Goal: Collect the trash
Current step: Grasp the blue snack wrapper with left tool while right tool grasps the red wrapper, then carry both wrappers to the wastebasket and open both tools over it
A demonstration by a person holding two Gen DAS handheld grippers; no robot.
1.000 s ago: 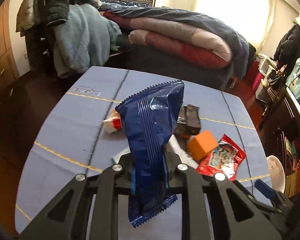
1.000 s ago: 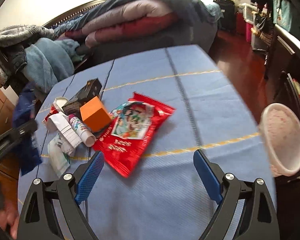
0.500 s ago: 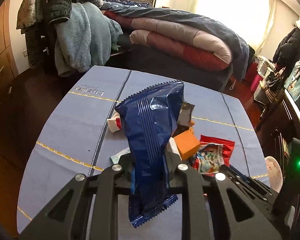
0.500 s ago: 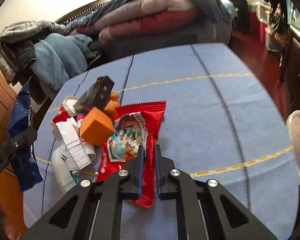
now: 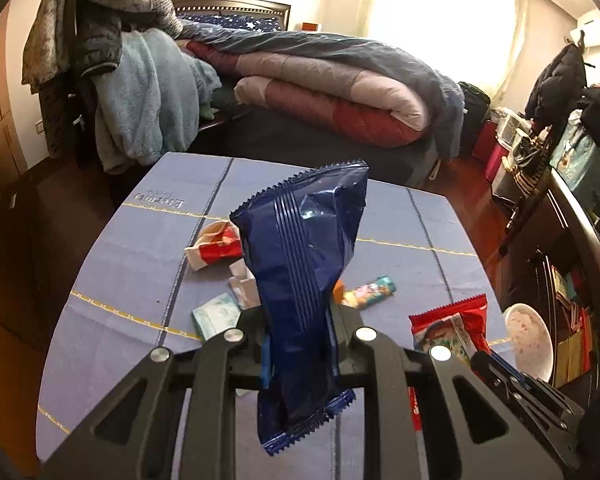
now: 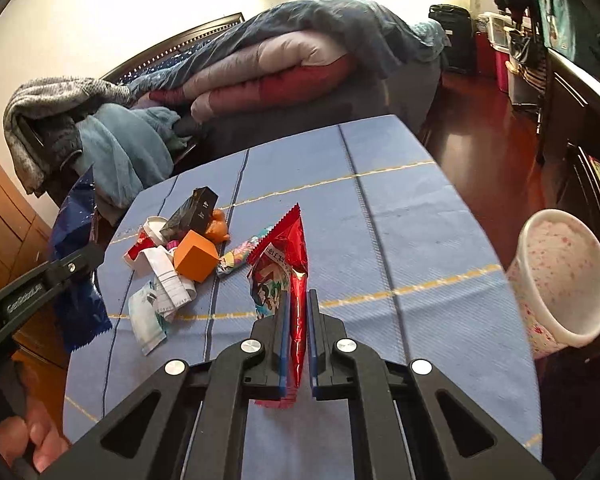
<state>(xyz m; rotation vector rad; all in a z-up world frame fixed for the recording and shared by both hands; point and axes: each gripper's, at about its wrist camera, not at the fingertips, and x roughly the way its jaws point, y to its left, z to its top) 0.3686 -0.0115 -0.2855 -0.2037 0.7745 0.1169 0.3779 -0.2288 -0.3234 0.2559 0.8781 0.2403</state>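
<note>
1. The left gripper [image 5: 298,344] pinched a blue wrapper [image 5: 302,276] upright, above the near edge of the blue-clothed table [image 5: 132,264]
2. The right gripper [image 6: 298,340] was clamped on a red snack packet [image 6: 294,276], its top lifted clear of the cloth
3. Only the right wrist view showed the whole litter pile toward the table's left edge: an orange cube [image 6: 196,256], a black box [image 6: 194,212] and crumpled paper [image 6: 162,276]
4. A speckled white bin [image 6: 564,276] stood just off the table's right edge
</note>
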